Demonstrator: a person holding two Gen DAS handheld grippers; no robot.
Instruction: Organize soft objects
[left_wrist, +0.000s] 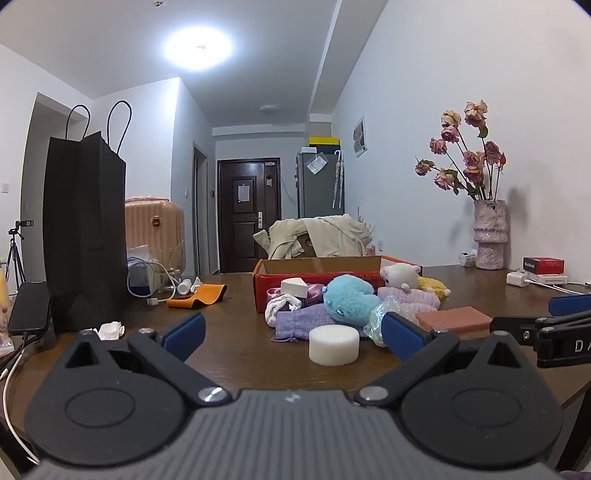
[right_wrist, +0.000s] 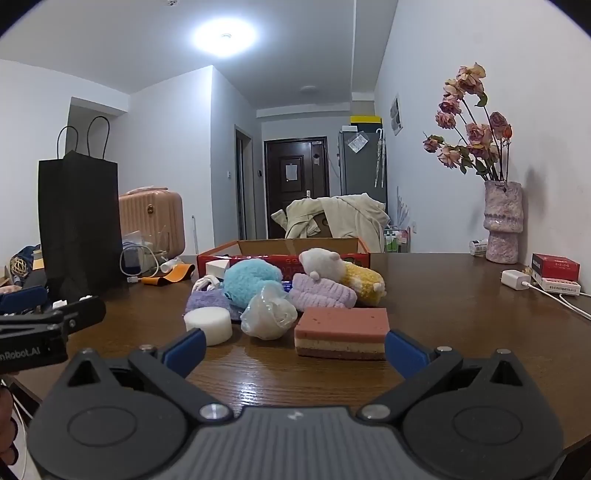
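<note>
From the left wrist view, your left gripper (left_wrist: 291, 334) hangs low over the wooden table (left_wrist: 229, 354) with its tongs spread wide and holding nothing; the white foam cylinder (left_wrist: 333, 345) stands on the table just ahead, between the blue pads, in front of the pile of soft things heaped before the red cardboard box (left_wrist: 317, 269). It will likely be very light and springy, so take it across its round sides, low down, and squeeze gently. The blue plush toy (left_wrist: 349, 301) behind it should give anywhere; grip its thick body. From the right wrist view, your right gripper (right_wrist: 293, 349) is likewise wide and empty, with the layered pink sponge block (right_wrist: 341, 332) lying flat just ahead. Pinch its short ends. The crumpled clear plastic bag (right_wrist: 269, 314) beside it looks slippery; gather a fold.
</note>
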